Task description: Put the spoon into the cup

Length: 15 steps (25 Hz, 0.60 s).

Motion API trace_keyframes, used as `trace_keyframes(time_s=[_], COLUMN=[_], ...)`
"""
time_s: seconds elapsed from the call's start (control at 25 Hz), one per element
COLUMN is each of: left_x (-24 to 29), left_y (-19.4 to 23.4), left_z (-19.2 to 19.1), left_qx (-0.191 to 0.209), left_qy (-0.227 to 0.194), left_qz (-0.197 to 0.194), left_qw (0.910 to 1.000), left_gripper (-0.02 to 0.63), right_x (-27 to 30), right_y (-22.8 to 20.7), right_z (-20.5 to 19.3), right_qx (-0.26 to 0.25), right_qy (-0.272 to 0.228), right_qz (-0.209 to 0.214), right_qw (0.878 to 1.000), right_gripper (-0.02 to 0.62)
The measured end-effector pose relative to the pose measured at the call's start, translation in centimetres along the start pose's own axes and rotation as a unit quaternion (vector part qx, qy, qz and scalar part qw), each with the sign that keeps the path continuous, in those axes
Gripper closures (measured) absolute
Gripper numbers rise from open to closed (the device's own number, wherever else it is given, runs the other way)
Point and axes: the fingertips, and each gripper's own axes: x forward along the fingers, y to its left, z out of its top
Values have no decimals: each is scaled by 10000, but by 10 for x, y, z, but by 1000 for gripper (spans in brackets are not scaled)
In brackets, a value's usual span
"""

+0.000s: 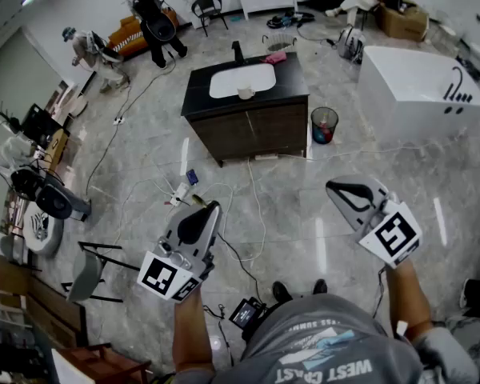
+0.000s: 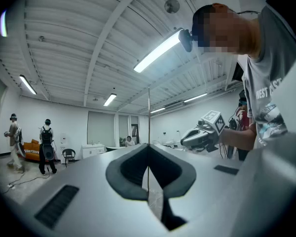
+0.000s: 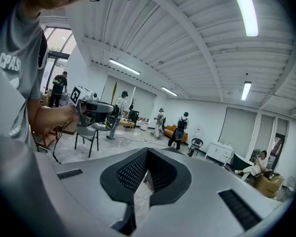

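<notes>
A dark vanity cabinet (image 1: 252, 128) is located well ahead of the left gripper (image 1: 214, 206); a waste bin (image 1: 324, 125) is seen ahead of the right gripper (image 1: 333, 187).

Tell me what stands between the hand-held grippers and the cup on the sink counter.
Nothing upright: only floor with loose cables separates the left hand-held gripper and right hand-held gripper from the vanity carrying the cup. No spoon can be made out.

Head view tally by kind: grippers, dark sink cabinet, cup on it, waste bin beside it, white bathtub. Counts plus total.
grippers: 2 (left gripper, right gripper, both shut, nothing held)
dark sink cabinet: 1
cup: 1
waste bin: 1
white bathtub: 1
total: 6
</notes>
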Motion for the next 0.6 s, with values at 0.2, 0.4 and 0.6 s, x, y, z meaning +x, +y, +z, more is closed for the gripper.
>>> trace_keyframes(time_s=[0.2,0.4,0.6], left_x=[-2,-6,-13], left_y=[6,16,28], left_z=[-3,-3,-5], left_qx=[-4,-35,-53], left_qy=[-49,-103,-104], left_qz=[-25,-83,-119], left_qw=[10000,9999,9999], left_gripper=[604,604,604], right_x=[6,16,28], right_y=[1,7,15], right_z=[2,6,11], right_qx=[-27,-49,-31], right_qy=[-17,19,79], right_qz=[-47,-79,-99], right_qw=[10000,10000,9999], right_gripper=[565,565,565])
